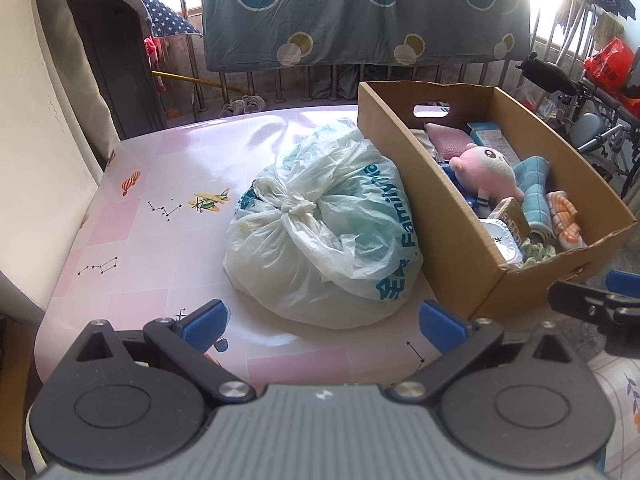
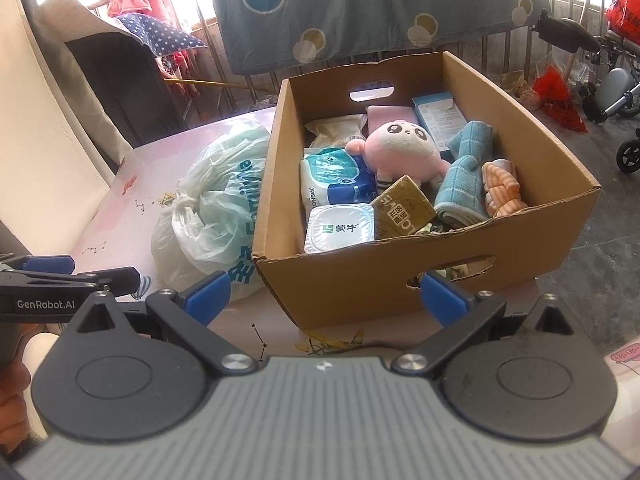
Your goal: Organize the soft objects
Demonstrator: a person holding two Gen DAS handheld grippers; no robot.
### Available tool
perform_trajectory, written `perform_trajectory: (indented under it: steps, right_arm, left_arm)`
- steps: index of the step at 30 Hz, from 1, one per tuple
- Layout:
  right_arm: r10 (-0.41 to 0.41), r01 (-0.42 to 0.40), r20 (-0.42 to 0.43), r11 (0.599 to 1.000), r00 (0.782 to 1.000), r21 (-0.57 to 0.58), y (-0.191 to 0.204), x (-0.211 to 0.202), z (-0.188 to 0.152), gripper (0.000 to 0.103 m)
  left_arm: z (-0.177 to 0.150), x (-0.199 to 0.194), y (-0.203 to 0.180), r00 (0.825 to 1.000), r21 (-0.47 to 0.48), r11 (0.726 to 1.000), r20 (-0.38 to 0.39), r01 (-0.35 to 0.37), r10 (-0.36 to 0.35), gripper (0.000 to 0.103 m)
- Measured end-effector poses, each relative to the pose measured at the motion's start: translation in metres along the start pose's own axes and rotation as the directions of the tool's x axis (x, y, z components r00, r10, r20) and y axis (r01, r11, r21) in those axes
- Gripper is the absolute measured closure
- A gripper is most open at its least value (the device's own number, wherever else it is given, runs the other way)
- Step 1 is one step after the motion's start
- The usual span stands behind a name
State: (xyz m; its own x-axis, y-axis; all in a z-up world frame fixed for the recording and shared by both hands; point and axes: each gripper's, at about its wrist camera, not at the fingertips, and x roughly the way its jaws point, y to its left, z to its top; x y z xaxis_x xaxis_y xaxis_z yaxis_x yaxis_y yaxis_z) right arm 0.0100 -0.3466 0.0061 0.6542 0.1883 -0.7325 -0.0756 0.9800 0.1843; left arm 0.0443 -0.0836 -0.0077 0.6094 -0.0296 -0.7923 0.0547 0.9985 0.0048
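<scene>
A cardboard box (image 2: 360,276) stands on the pink table (image 1: 160,200) and also shows in the left wrist view (image 1: 448,216). It holds a pink plush toy (image 2: 400,148), a blue checked cloth (image 2: 460,184), an orange striped cloth (image 2: 500,192), a tissue pack (image 2: 340,180), a yogurt cup (image 2: 340,228) and small cartons. A tied white plastic bag (image 1: 324,232) lies left of the box. My left gripper (image 1: 324,320) is open and empty just before the bag. My right gripper (image 2: 324,296) is open and empty before the box's near wall.
A blue sheet with circles (image 1: 360,12) hangs over a railing behind the table. A dark cabinet (image 1: 116,64) stands at the back left. A wheelchair (image 2: 600,80) and red bags (image 2: 560,96) are on the floor to the right.
</scene>
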Motion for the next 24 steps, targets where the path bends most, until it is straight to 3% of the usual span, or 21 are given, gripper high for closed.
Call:
perform_trajectory:
  steps: [9, 24]
  right_arm:
    - [-0.062, 0.062, 0.0, 0.998, 0.998, -0.021, -0.0011, 0.001, 0.002, 0.001]
    - [-0.061, 0.061, 0.004, 0.998, 0.998, -0.028, 0.0004, -0.0031, 0.003, 0.001]
  left_arm:
    - [0.0001, 0.0025, -0.0012, 1.0, -0.009, 1.0, -0.016, 0.002, -0.002, 0.0]
    - [-0.0001, 0.0042, -0.0037, 1.0, -0.002, 1.0, -0.023, 0.005, -0.005, 0.0]
